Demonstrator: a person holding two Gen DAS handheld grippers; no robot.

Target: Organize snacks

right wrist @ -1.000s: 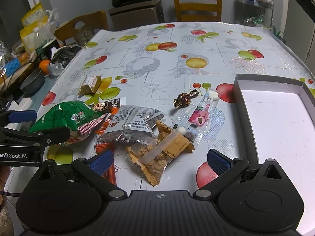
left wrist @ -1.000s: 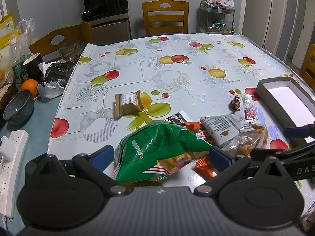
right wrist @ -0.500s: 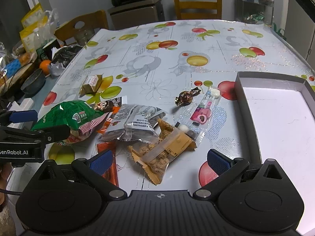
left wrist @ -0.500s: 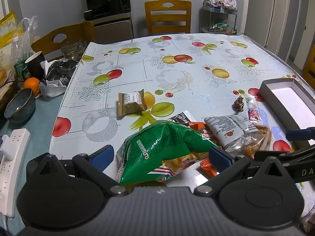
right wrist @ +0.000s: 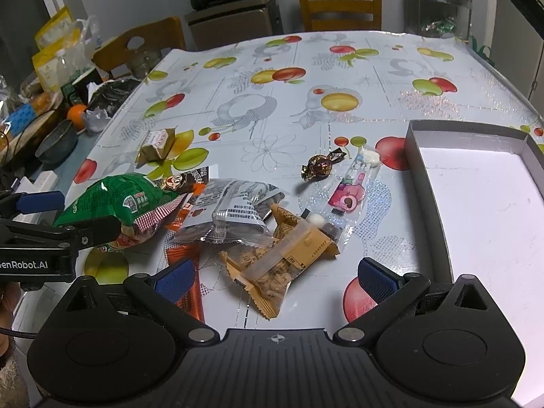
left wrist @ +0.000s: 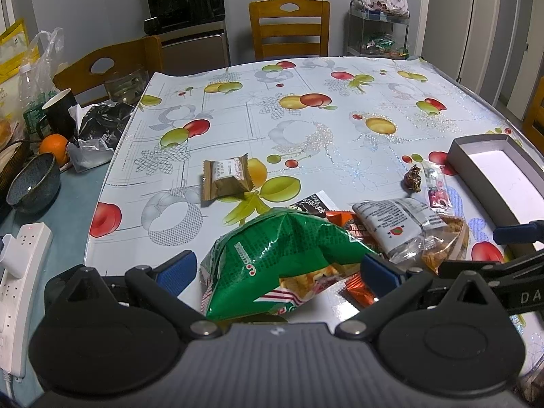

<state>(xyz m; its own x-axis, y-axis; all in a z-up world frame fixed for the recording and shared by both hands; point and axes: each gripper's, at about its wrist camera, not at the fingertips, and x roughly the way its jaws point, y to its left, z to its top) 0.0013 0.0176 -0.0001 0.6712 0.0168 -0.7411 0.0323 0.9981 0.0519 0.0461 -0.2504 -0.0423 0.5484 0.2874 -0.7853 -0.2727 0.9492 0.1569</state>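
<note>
A green snack bag (left wrist: 272, 255) lies on the fruit-print tablecloth between the spread fingers of my left gripper (left wrist: 277, 268), which is open. In the right wrist view the left gripper (right wrist: 68, 214) straddles the green bag (right wrist: 129, 197). My right gripper (right wrist: 276, 277) is open over a tan cracker packet (right wrist: 282, 261). Around it lie a clear grey packet (right wrist: 234, 210), an orange wrapper (right wrist: 187, 261), a pink-printed clear packet (right wrist: 352, 192) and a wrapped chocolate (right wrist: 318, 168). A brown square packet (left wrist: 226, 178) sits apart, farther up the table. The grey box (right wrist: 418, 170) on the right holds nothing.
At the table's left edge are a dark bowl (left wrist: 30, 183), an orange (left wrist: 54, 144), a crumpled black bag (left wrist: 98, 125), a cup (left wrist: 61, 112) and a white power strip (left wrist: 20, 272). Wooden chairs (left wrist: 289, 27) stand at the far side. The far half of the tablecloth (left wrist: 306, 102) is bare.
Both views drift only slightly. The grippers stay open and every snack lies where it was.
</note>
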